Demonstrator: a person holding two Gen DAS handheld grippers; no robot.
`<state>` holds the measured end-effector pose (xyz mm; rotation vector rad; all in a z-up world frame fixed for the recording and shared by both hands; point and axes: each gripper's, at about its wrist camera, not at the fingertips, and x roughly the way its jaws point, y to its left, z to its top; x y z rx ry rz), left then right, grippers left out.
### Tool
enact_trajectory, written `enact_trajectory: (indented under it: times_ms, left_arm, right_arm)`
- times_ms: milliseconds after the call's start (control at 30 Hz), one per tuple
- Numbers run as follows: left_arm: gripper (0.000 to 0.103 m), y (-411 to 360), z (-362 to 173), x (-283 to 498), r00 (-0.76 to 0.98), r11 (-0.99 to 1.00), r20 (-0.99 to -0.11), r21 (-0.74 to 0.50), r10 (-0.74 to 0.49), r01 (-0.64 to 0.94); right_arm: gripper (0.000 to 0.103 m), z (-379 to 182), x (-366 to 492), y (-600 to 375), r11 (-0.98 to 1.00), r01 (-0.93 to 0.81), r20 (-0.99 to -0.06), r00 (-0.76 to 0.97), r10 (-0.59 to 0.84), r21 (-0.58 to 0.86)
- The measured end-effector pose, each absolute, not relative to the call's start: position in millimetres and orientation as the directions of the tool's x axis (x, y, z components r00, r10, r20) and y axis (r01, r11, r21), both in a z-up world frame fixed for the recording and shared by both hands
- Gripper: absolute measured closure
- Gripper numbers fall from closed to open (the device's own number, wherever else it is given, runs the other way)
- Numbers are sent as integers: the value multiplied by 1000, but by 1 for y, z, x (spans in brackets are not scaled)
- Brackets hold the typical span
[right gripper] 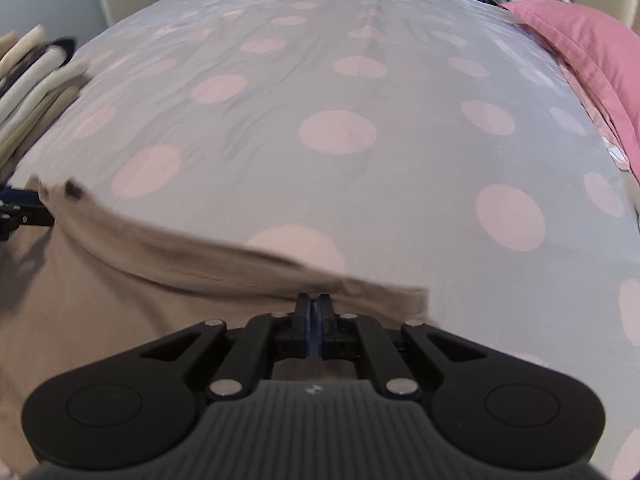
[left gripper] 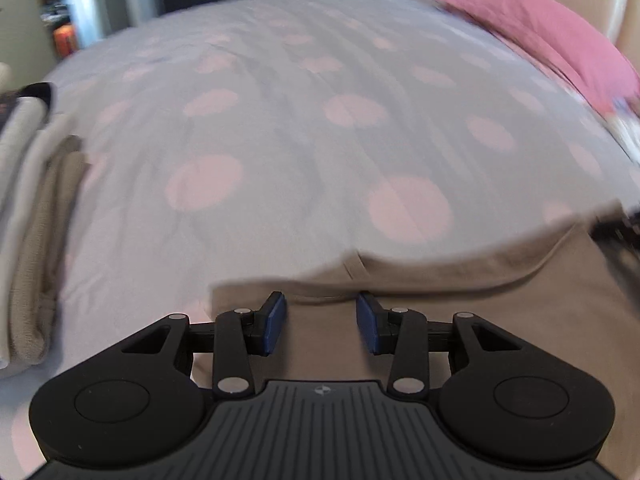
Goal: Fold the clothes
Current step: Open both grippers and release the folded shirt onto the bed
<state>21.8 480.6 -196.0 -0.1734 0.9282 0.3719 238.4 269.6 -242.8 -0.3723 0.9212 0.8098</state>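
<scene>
A beige garment [left gripper: 480, 300] lies spread on the near part of a grey bedspread with pink dots [left gripper: 280, 120]. My left gripper [left gripper: 322, 312] hangs over the garment's far edge, its blue pads [left gripper: 276, 320] well apart, with cloth below and between them but not pinched. In the right wrist view the same beige garment [right gripper: 140, 288] runs from the left edge to the middle. My right gripper [right gripper: 316, 300] is shut on its far edge near the right corner, where the cloth bunches around the fingertips. The left gripper's black frame [right gripper: 20, 212] shows at the garment's left corner.
A stack of folded cream and beige clothes [left gripper: 32, 200] sits along the bed's left side, and appears as a stack [right gripper: 32, 80] in the right wrist view. A pink pillow [right gripper: 592, 48] lies at the far right. Beyond the bed stand dark furniture and shelves.
</scene>
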Motion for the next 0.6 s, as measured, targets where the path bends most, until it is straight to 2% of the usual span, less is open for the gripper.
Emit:
enact_trajectory:
  times_ms: [133, 267, 533, 567, 600]
  left_arm:
    - [65, 487, -184, 16, 560, 907, -790, -11, 250, -421]
    - [65, 483, -166, -8, 552, 928, -799, 23, 240, -371]
    - [65, 450, -135, -96, 555, 971, -811, 65, 185, -229]
    - [65, 444, -136, -105, 547, 975, -818, 72, 179, -210]
    - [65, 437, -138, -115, 539, 978, -824, 80, 173, -191]
  right_arm:
    - [95, -232, 243, 264, 684, -728, -803, 377, 461, 51]
    - [94, -217, 232, 244, 674, -737, -797, 372, 475, 58]
    - [92, -195, 166, 184, 605, -788, -834, 254, 490, 115]
    - [88, -194, 156, 175, 600, -790, -840, 236, 489, 127]
    - [79, -193, 146, 167, 595, -792, -845, 221, 486, 136]
